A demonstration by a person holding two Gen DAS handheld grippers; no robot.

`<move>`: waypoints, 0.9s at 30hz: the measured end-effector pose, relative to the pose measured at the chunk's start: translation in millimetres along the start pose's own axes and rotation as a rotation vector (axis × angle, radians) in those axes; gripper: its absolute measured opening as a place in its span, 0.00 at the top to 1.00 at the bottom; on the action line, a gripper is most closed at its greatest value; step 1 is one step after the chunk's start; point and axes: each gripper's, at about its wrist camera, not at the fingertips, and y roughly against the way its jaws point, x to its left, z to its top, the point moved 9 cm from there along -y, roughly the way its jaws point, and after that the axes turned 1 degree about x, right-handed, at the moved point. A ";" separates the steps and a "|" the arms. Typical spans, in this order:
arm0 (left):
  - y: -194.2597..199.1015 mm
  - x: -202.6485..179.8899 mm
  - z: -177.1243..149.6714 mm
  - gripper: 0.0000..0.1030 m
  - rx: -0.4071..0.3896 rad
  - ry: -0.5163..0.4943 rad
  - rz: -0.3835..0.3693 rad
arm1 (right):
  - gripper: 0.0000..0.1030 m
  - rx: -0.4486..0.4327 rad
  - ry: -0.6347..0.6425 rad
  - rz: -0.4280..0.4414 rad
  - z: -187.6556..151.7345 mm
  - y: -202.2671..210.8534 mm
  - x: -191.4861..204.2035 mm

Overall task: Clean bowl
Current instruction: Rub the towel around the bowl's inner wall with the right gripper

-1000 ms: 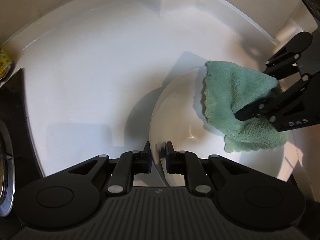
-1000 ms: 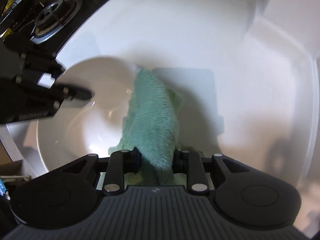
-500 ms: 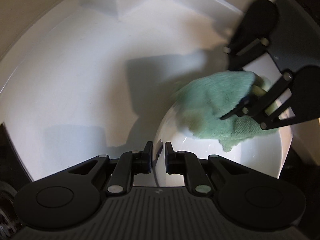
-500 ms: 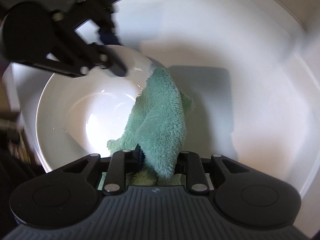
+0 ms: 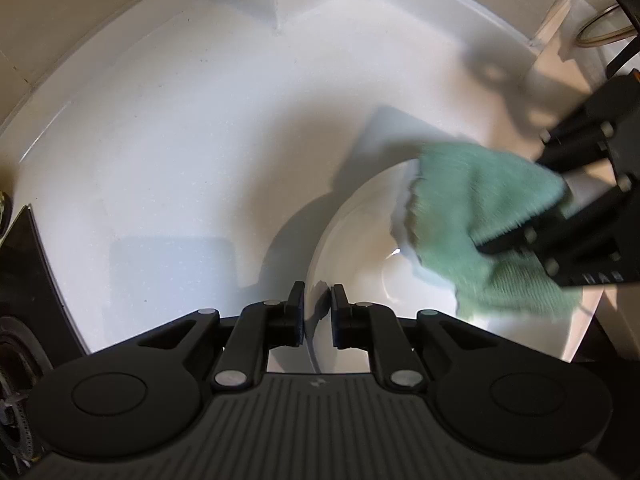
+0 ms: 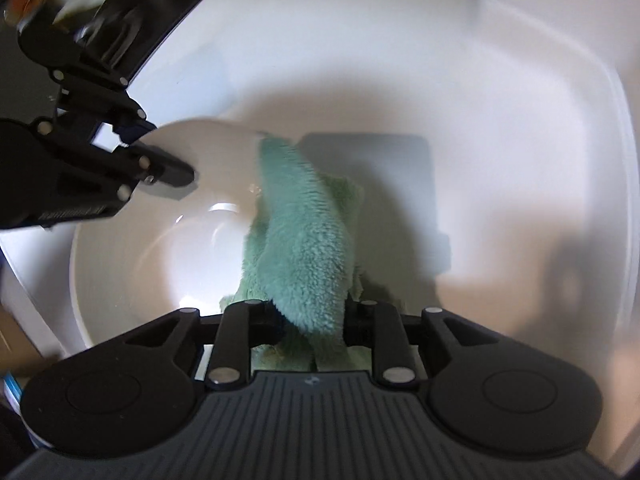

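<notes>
A white bowl (image 5: 360,248) is held tilted above the white counter. My left gripper (image 5: 317,312) is shut on the bowl's rim; it also shows in the right wrist view (image 6: 160,152) at the bowl's (image 6: 132,264) far left edge. My right gripper (image 6: 314,320) is shut on a green cloth (image 6: 304,240) that lies against the bowl's inner wall on its right side. In the left wrist view the cloth (image 5: 480,216) hangs inside the bowl under the right gripper (image 5: 520,208).
A white counter (image 5: 180,152) with a raised back edge and corner lies under the bowl. A black stovetop (image 5: 20,280) borders the counter on the left, also in the right wrist view (image 6: 120,48). Blurred bottles stand behind it.
The cloth has swept around the bowl's inside, toward the left gripper and back to the far right wall. Both grips stay the same. The views have swung with the motion.
</notes>
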 end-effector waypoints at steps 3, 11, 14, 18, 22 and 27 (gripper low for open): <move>1.8 -3.3 -5.6 0.89 0.004 -0.009 -0.013 | 0.79 0.015 -0.003 0.021 -6.2 2.3 -3.2; -1.6 1.6 6.5 0.89 0.013 -0.012 -0.071 | 0.80 0.106 0.420 0.003 13.9 2.1 -3.6; -5.6 4.8 12.2 0.89 0.037 -0.022 -0.048 | 0.80 0.111 0.606 0.002 24.4 2.1 1.5; -7.6 7.6 13.8 0.87 0.070 -0.037 -0.015 | 0.78 0.086 0.730 -0.018 34.5 2.6 3.7; -5.7 10.8 12.8 0.87 0.041 0.024 -0.011 | 0.80 0.035 0.473 -0.035 38.1 10.4 -18.4; -3.4 9.1 11.9 0.84 0.001 0.040 0.017 | 0.81 0.004 0.040 -0.026 3.2 28.1 -49.3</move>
